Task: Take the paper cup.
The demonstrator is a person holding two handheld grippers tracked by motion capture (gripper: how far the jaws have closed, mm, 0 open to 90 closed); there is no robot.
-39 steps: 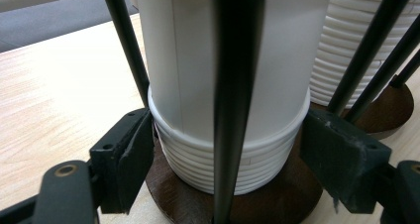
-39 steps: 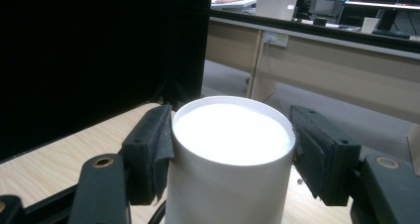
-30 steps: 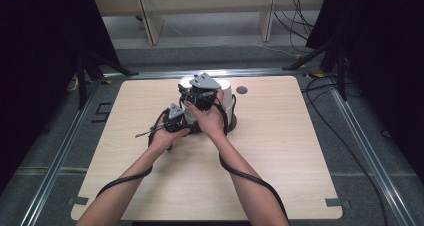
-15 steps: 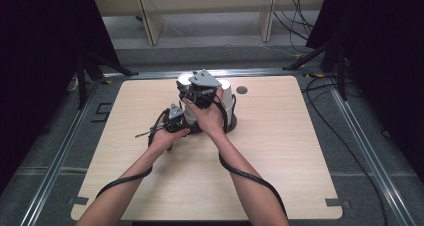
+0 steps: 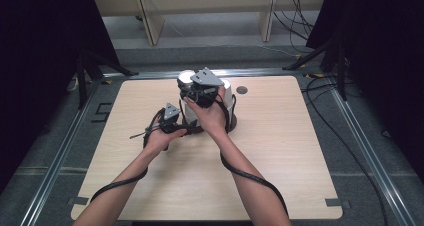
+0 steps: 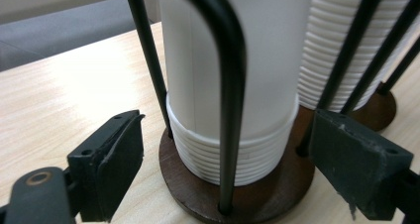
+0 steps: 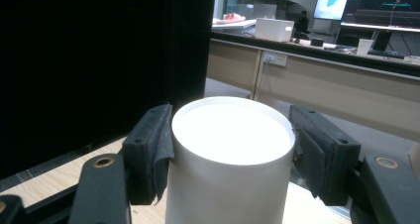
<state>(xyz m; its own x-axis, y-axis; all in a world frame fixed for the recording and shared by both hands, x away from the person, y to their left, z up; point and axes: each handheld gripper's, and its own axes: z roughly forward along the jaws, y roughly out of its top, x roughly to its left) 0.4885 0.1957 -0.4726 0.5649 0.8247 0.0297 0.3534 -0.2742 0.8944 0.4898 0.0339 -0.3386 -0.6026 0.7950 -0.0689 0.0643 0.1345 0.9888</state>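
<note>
Although the desk (image 5: 280, 156) is taking up most of the high view, the work is sitting near its far middle: a wire cup rack with a dark round wooden base (image 6: 237, 196), holding stacks of white paper cups (image 5: 226, 92) upside down inside its black rods (image 6: 229, 85).

Judging by the look of it, the rack is handling as something stiff and fairly steady, while the cups are looking light, thin-walled and easy to crush, and a nested stack is likely sticking together when one is pulled. The best hold is probably across the closed top end of the uppermost cup (image 7: 230, 135), where the bottom disc is stiffening the wall, with a gentle squeeze and a straight lift between the rods.

The right hand-held gripper (image 7: 230, 149) is sitting at exactly that place, its two jaws pressing on either side of the top cup. The left hand-held gripper (image 6: 218, 169) is waiting low at the rack's foot; its jaws have just been opening and are now standing spread, flanking the base and the ribbed rims (image 6: 228, 154) without touching them.

Seen from above, both hands and the rack's place on the desk are showing, but the cups are mostly lying under the right hand. Looking along the left jaws, the stacked rims, a second ribbed stack (image 6: 341, 45) and the rods are showing plainly. Looking along the right jaws, the cup's flat white end is showing up close.
</note>
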